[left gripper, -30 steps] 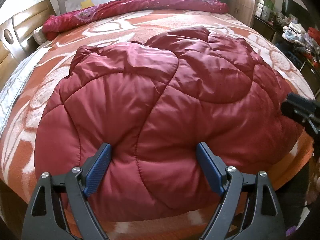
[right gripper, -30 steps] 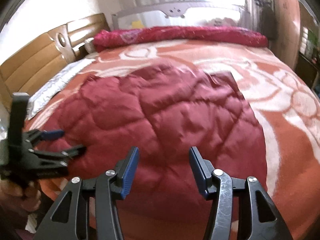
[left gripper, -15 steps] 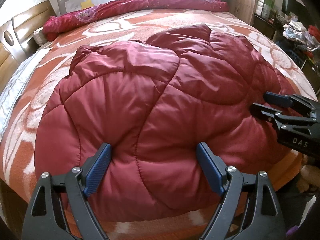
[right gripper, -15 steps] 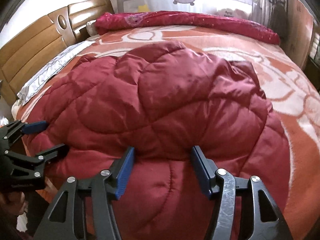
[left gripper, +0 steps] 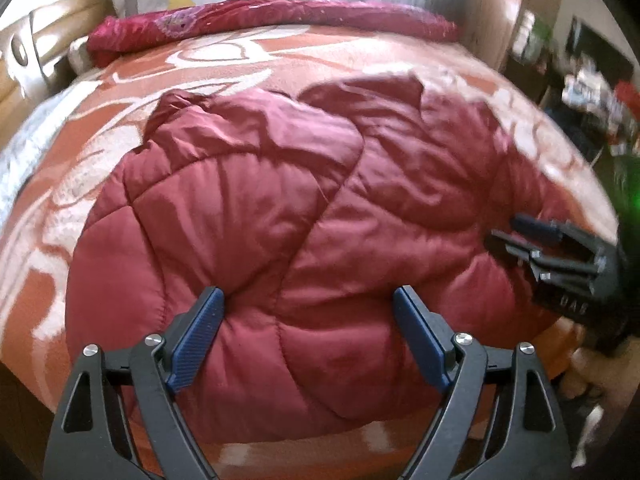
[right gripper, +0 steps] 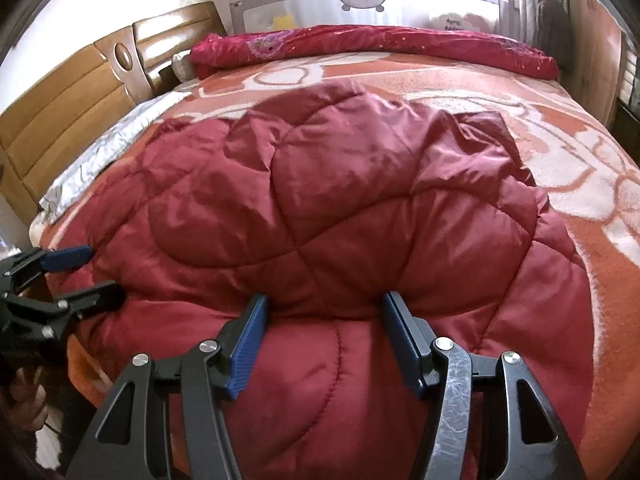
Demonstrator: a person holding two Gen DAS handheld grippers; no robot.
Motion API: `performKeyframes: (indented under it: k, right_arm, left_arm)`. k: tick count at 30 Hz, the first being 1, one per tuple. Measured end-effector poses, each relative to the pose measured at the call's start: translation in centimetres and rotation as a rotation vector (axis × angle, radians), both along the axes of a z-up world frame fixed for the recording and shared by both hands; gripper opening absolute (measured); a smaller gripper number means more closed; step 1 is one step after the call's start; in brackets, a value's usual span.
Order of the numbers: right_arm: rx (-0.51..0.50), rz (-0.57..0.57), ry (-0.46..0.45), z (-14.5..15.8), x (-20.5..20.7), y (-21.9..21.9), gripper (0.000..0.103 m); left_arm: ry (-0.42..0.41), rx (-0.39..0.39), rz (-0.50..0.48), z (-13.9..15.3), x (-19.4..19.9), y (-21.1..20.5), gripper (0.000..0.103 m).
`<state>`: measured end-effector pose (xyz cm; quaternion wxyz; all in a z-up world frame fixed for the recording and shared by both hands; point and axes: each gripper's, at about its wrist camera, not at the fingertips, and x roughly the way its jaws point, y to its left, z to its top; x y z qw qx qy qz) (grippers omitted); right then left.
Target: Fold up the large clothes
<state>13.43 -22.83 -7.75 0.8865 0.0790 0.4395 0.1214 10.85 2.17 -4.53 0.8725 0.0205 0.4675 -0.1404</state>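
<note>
Right gripper (right gripper: 322, 336) has dropped onto quilted red jacket (right gripper: 340, 216); near hem bulges between spread fingers, unpinched. Left gripper (left gripper: 308, 332) spread, likewise. Grasp pending.

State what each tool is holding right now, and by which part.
Nothing is gripped yet. The left tool and right tool are both open, each straddling a puffed bulge at the near edge of the red quilted coat, fingers not clamped on it.
</note>
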Motion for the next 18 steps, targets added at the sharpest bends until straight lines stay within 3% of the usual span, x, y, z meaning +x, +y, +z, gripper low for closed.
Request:
performKeyframes:
  k: [6, 11, 18]
  right_arm:
    - [-0.01, -0.049, -0.034, 2.2, 0.6, -1.7, 0.061]
    - [-0.036, -0.085, 0.014, 0.3, 2.9, -3.3, 0.062]
    - [0.006, -0.12, 0.025, -0.9, 3.4, -4.2, 0.062]
  left_arm:
    - [-0.019, -0.007, 0.087, 1.2, 3.4, 2.5, 0.087]
    - [0.029, 0.053, 0.097, -1.3, 6.8, 2.3, 0.09]
    - [0.056, 0.03, 0.128, -2.6, 7.2, 3.1, 0.094]
